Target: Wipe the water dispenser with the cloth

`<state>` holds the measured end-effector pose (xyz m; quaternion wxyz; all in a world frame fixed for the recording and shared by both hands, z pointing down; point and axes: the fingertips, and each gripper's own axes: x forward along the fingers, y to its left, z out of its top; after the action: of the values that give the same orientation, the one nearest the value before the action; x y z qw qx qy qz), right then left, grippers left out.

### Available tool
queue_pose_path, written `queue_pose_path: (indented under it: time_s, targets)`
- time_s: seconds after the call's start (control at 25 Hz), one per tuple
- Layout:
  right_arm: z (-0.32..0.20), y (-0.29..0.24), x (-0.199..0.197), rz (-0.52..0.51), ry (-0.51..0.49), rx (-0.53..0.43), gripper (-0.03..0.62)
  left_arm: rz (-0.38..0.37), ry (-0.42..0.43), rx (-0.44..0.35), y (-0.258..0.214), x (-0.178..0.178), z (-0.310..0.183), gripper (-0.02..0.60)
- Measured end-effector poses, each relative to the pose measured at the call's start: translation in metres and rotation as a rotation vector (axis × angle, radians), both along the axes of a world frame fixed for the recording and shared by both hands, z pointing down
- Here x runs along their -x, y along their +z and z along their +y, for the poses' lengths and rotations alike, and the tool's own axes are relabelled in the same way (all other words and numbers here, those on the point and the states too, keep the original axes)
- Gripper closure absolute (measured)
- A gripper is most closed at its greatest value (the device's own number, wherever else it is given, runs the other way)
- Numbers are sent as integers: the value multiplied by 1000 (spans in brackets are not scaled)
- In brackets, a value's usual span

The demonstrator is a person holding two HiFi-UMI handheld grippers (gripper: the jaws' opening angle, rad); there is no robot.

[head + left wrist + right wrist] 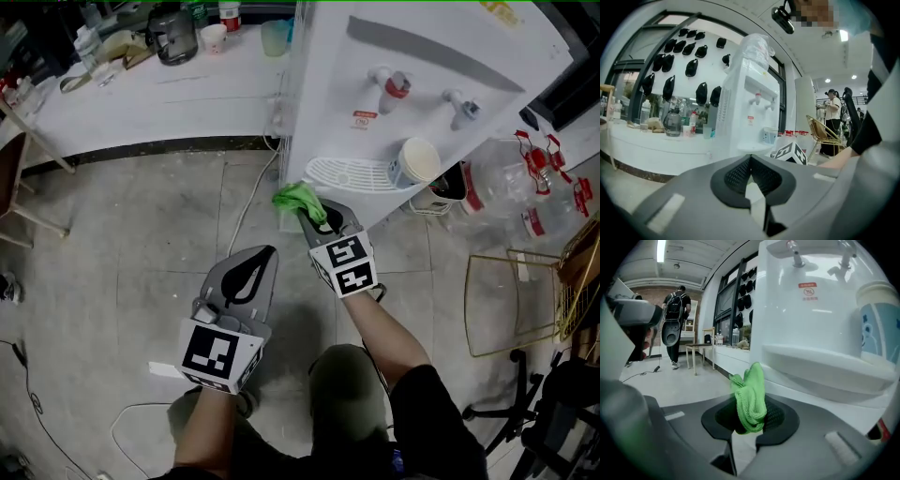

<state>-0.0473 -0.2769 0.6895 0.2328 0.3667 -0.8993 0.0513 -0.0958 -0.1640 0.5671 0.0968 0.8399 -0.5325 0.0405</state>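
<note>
Closest to you, your left gripper (262, 255) hangs low over the floor, jaws together with nothing between them (idle, well apart from the work). Ahead of it, your right gripper (315, 216) is clamped on the green cloth (298, 199). A bunched wad sticks up out of the pads, and most of the fabric is free above the jaws.

The cloth sits at the lower left corner of the water dispenser (422, 56), just under the left end of the drip tray (347, 173). It's very near the white front panel, but I can't tell if it's actually touching.

On the tray's right end stands a paper cup (414, 161). Above it are the two taps (392, 82). Further off, the counter (169, 103) with a kettle and cups runs behind.

Step in hand, as I read it: bringing the cloth onto the dispenser body to start or carry on a wipe stroke low down.

The next move calls for pressing the loose wad flat against the panel, not the jaw tips, and then sweeping along it. Keep clear of the cup when you work the tray, since it looks light and could tip. Mind the taps higher up.
</note>
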Motion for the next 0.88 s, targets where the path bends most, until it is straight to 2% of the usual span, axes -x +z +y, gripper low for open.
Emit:
queue_pose_path:
  time_s: [0.2, 0.36, 0.68, 0.88]
  targets:
    - [-19, 0, -44, -15, 81, 18, 503, -1, 0, 0, -7, -12, 0, 580]
    - [-30, 1, -102, -9, 173, 12, 503, -28, 12, 30, 9, -16, 8, 580]
    - [-55, 4, -225, 88, 380, 1, 503, -33, 42, 45, 17, -25, 14, 580]
    - [-67, 6, -276, 136, 506, 8, 503, -36, 52, 44, 17, -25, 15, 580]
